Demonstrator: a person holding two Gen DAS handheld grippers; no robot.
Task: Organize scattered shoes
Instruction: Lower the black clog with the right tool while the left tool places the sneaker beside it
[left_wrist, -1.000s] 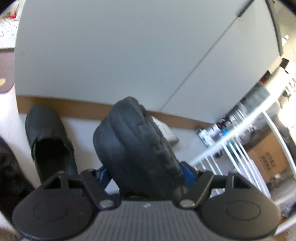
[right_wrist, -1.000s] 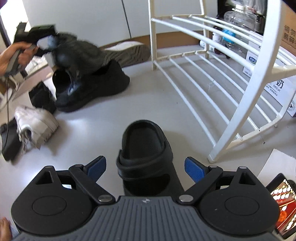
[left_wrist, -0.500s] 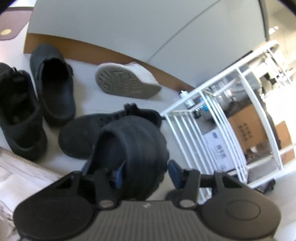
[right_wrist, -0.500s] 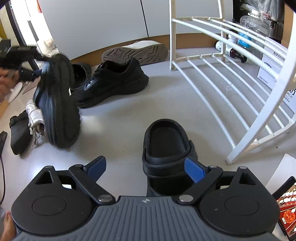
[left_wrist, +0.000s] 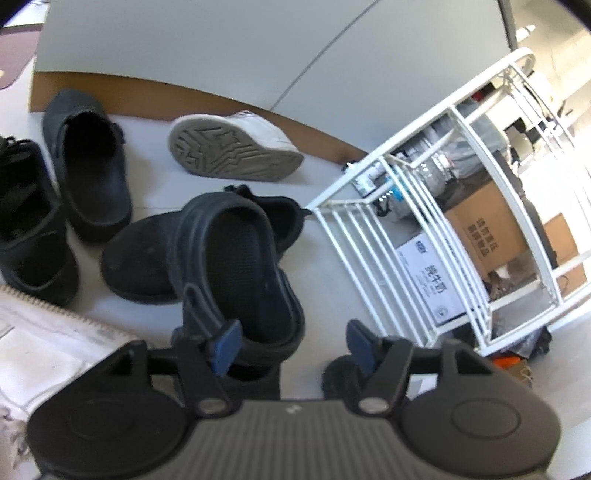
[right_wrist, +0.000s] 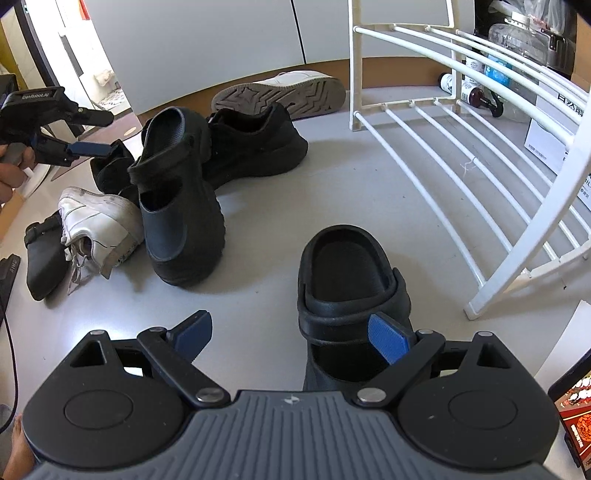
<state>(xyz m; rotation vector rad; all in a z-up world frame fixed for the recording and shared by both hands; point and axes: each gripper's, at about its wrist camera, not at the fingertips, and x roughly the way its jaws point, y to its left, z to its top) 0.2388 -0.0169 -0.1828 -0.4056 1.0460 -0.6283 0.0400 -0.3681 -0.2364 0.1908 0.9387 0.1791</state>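
The left gripper (left_wrist: 291, 345), jaws opening, has a black clog (left_wrist: 236, 266) just ahead, leaning on a black sneaker (left_wrist: 147, 258); its heel hides behind the left pad. The right gripper (right_wrist: 291, 332) gapes empty above a second clog (right_wrist: 351, 280), the heel cut off below.

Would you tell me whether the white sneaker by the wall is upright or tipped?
Tipped: the white sneaker lies on its side, its grey tread facing both cameras.
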